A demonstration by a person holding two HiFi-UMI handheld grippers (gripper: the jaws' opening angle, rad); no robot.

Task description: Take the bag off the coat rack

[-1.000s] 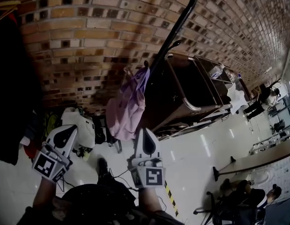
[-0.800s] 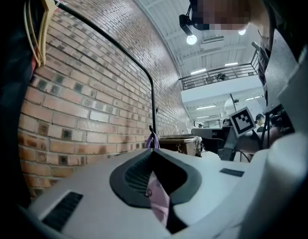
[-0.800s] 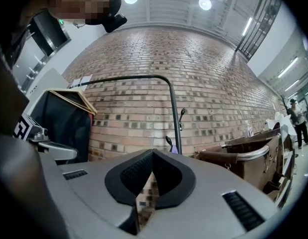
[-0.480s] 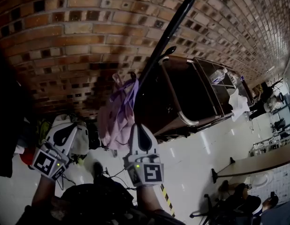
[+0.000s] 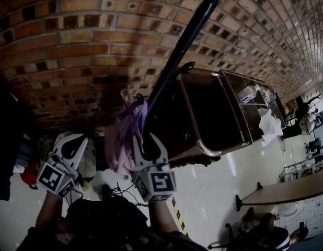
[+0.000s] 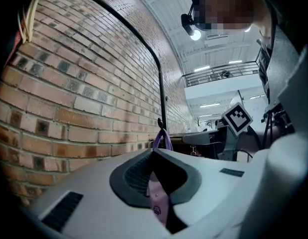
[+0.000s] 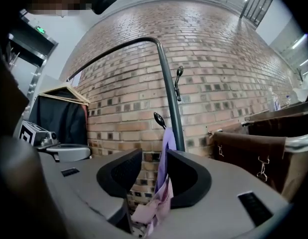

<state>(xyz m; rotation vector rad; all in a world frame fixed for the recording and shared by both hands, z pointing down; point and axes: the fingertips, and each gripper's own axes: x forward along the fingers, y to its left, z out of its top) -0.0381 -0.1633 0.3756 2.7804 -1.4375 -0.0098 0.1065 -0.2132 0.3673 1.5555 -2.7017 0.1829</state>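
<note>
A pale purple bag (image 5: 122,140) hangs by its straps from a low hook on the black coat rack pole (image 5: 177,61), in front of the brick wall. My right gripper (image 5: 147,143) is right at the bag's side near the pole. Its jaws have just been opening and now stand apart. In the right gripper view the bag's strap (image 7: 166,148) shows in the gap of the right gripper (image 7: 155,156), with the pads not pressing on it. My left gripper (image 5: 78,138) is left of the bag, shut and holding nothing. The left gripper view shows the bag (image 6: 163,139) ahead on the pole (image 6: 161,98).
A brown cart with a metal frame (image 5: 214,114) stands right of the rack. A dark coat on a hanger (image 7: 59,113) hangs to the left. Bags (image 5: 91,158) and cables lie on the floor, with yellow-black tape (image 5: 177,213). A table (image 5: 287,184) stands at the right.
Both grippers have moved forward towards the rack and the bag. The right gripper's jaws have gone from shut to apart, now flanking the bag's strap. The left gripper stays shut.
</note>
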